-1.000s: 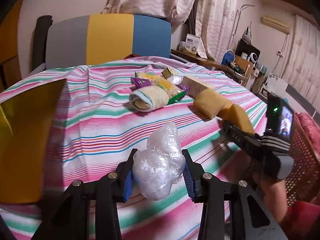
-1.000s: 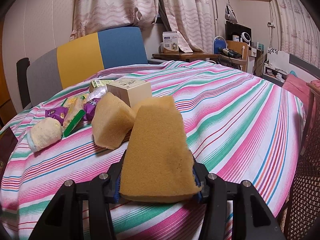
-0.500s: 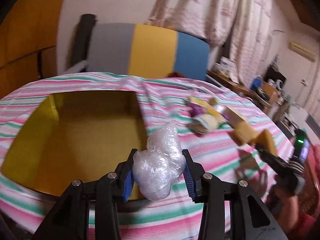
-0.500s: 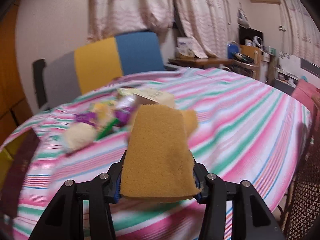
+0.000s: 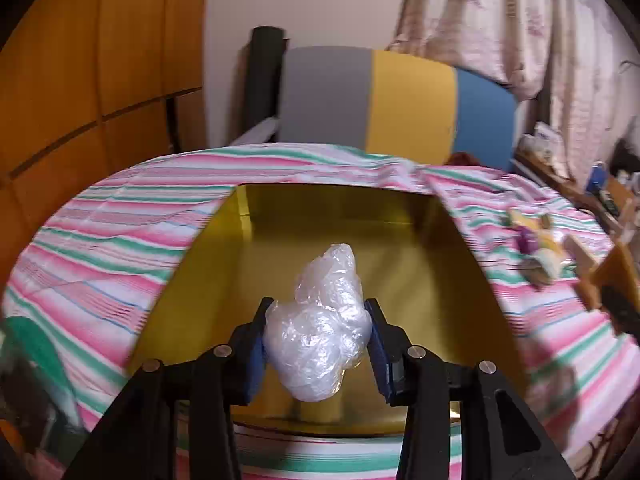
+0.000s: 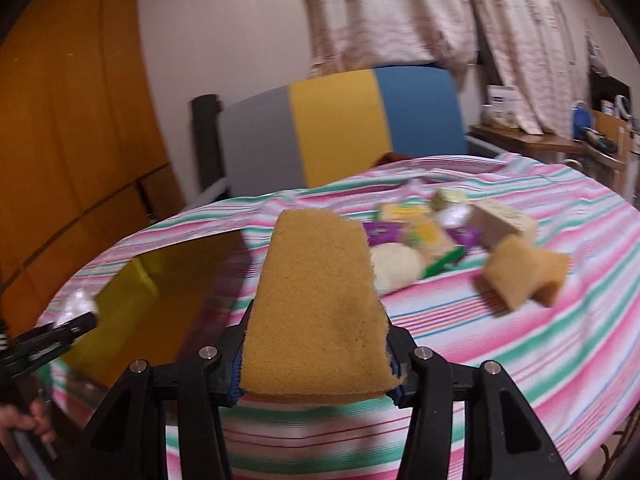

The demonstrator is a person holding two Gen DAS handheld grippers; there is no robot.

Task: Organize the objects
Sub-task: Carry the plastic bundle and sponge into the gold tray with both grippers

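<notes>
My left gripper (image 5: 318, 342) is shut on a crumpled clear plastic bag (image 5: 320, 328) and hangs over the open yellow box (image 5: 452, 280) on the striped tablecloth. In the right wrist view, my right gripper (image 6: 316, 364) is shut on a tan sponge wedge (image 6: 320, 304), held above the cloth to the right of the yellow box (image 6: 132, 276). The left gripper (image 6: 80, 320) with its bag shows at that view's left edge, over the box. A pile of small items (image 6: 432, 232) and another tan sponge (image 6: 524, 276) lie further right on the cloth.
A grey, yellow and blue chair back (image 5: 400, 104) stands behind the table. Wooden panelling (image 5: 80, 80) fills the left. A cluttered side desk (image 6: 560, 136) and curtains lie at the far right. The table edge (image 6: 560, 420) curves close on the right.
Both grippers swung left across the table. The left one went from the bare cloth to above the yellow box, still gripping the bag. The right one rose and followed with its sponge.
</notes>
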